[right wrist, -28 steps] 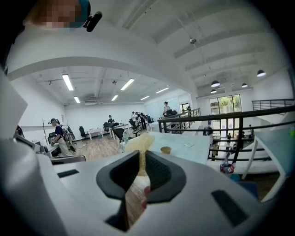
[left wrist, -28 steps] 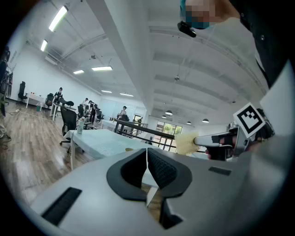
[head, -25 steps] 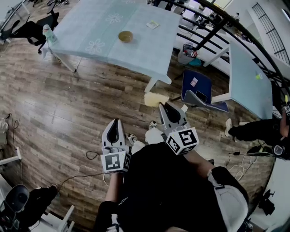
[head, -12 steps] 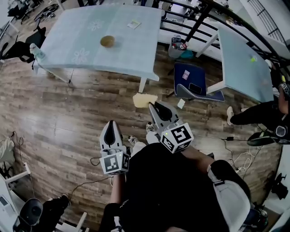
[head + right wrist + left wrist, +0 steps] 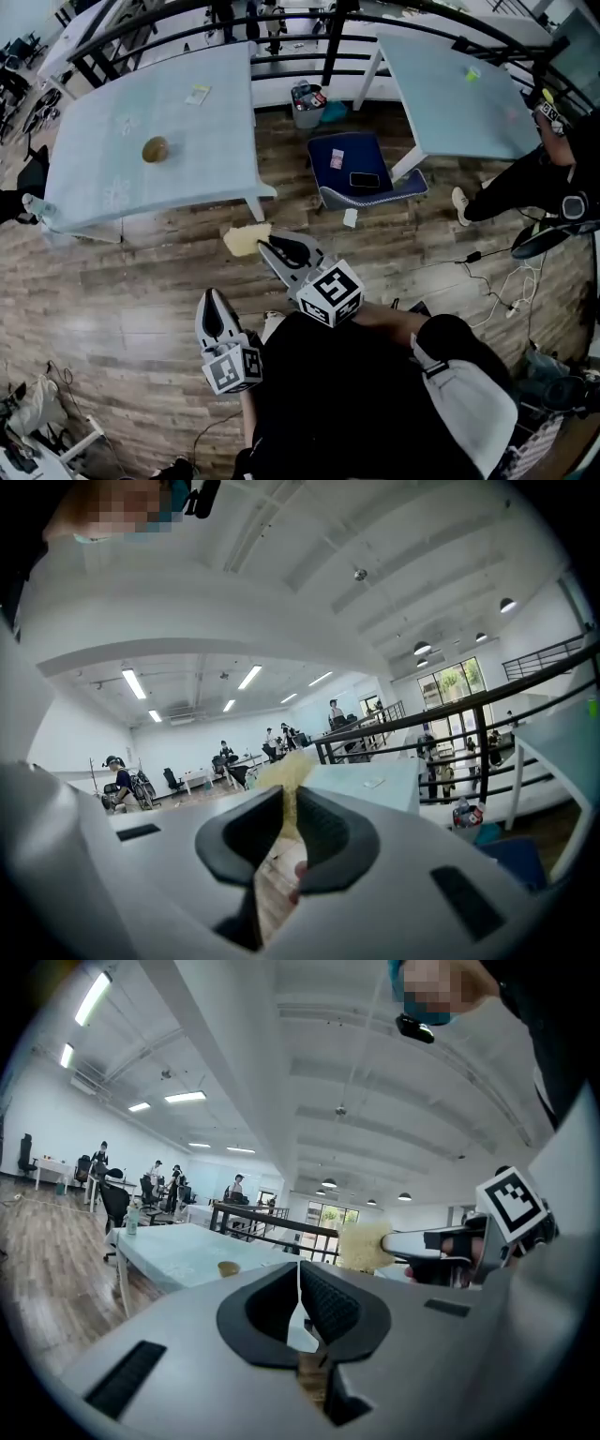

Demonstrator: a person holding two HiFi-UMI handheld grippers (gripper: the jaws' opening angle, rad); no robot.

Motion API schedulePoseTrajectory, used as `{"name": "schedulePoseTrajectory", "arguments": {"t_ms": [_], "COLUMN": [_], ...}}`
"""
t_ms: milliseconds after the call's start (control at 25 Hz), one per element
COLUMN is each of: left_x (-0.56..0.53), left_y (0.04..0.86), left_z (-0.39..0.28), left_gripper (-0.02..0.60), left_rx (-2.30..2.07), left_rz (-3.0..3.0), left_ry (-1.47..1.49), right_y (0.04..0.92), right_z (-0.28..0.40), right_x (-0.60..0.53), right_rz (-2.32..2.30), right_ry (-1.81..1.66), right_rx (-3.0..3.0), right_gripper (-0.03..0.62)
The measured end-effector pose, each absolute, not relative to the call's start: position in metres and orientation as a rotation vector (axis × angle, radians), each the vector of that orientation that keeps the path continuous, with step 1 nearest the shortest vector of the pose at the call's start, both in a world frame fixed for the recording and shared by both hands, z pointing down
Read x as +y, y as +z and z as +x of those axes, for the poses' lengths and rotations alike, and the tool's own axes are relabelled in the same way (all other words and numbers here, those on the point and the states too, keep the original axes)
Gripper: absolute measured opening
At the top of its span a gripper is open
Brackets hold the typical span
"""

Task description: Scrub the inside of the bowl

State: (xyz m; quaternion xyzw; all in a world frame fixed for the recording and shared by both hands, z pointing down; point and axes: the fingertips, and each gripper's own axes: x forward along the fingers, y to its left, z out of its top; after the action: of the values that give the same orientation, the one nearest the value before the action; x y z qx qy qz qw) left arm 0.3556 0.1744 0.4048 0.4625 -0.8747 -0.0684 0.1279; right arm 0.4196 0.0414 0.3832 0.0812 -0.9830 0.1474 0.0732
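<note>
The bowl [image 5: 156, 149] sits mid-table [image 5: 202, 141], well ahead-left of both grippers. The right gripper [image 5: 266, 247], clamping a yellow sponge [image 5: 242, 240], looks nearer. The left gripper [image 5: 208, 298] has its jaws together, empty.

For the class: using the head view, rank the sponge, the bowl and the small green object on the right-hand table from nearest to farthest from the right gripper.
1. The sponge: clamped in the right gripper, at its tip.
2. The bowl: on the left table, up and to the left.
3. The green object: on the right table, far to the upper right.
</note>
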Motion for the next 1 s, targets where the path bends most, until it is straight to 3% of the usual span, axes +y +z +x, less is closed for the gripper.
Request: {"name": "schedulePoseTrajectory", "arguments": {"t_ms": [520,1000], "left_x": [0.147,0.161], "left_y": [0.417,0.424], "left_z": [0.346,0.225], "left_gripper": [0.02,0.02], "left_rx": [-2.567,-2.517], "left_rz": [1.297,1.396], "left_ry": [-0.196,-0.23], "right_y": [0.399,0.404], "right_z": [0.41,0.297], "right_x": [0.011,0.045], "right_rz": [0.237,0.277], "right_ry": [0.442,0.409], "right_rx": [-2.924,-2.899], "right_gripper": [0.051,0.052]}}
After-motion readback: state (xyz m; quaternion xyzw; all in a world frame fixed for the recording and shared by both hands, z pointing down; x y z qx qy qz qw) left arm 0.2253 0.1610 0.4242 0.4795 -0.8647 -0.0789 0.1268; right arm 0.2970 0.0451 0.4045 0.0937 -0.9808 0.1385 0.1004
